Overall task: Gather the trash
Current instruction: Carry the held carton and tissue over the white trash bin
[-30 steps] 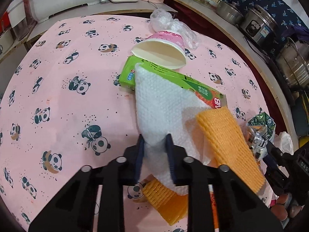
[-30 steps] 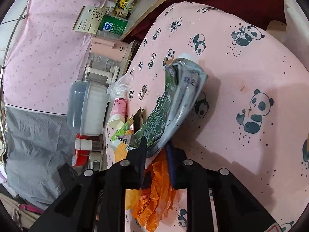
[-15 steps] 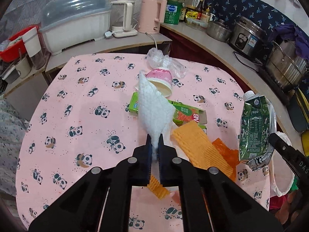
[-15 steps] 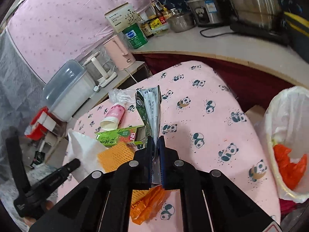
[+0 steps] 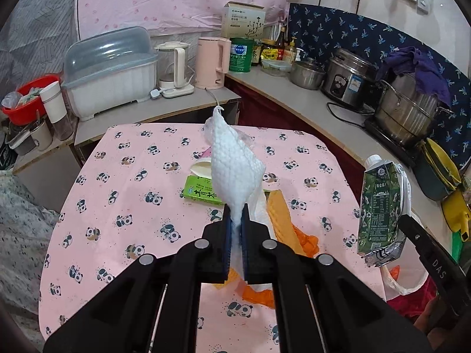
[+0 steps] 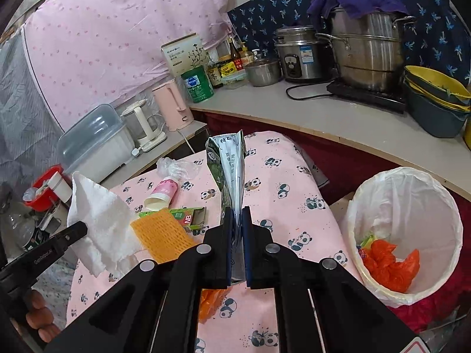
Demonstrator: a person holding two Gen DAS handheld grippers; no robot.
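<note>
While both grippers are raised above the panda-print tablecloth (image 5: pixel 123 176), each one is clamped on a piece of trash. Left gripper (image 5: pixel 235 226): jaws nearly closed, pinching the lower corner of a white paper towel (image 5: pixel 235 170), which stands up from the fingers clear of the table; the same towel shows at the left of the right wrist view (image 6: pixel 100 220). Right gripper (image 6: pixel 236 220): jaws narrow, gripping the flattened bottom end of a green drink carton (image 6: pixel 229 170), held upright with its spout end away from the fingers; in the left wrist view the carton (image 5: pixel 379 206) hangs in air off the right edge of the table. On the cloth near the table's middle lie a green cardboard box (image 5: pixel 200 192), an orange foam net sleeve (image 5: pixel 279 214) partly over it, a second white tissue (image 5: pixel 259 209) beneath the sleeve, a pink paper cup (image 6: pixel 162 194) on its side farther back, and a crumpled clear plastic bag (image 6: pixel 173 167) just beyond the cup. An orange plastic bag (image 5: pixel 306 239) lies at the near edge under the sleeve. Right of the table stands a trash bin lined with a white bag (image 6: pixel 412 194), with orange plastic (image 6: pixel 388 267) at its bottom. Counter behind: pink kettle (image 5: pixel 212 61), rice cooker (image 5: pixel 347 78), steel stockpot (image 5: pixel 409 111).
</note>
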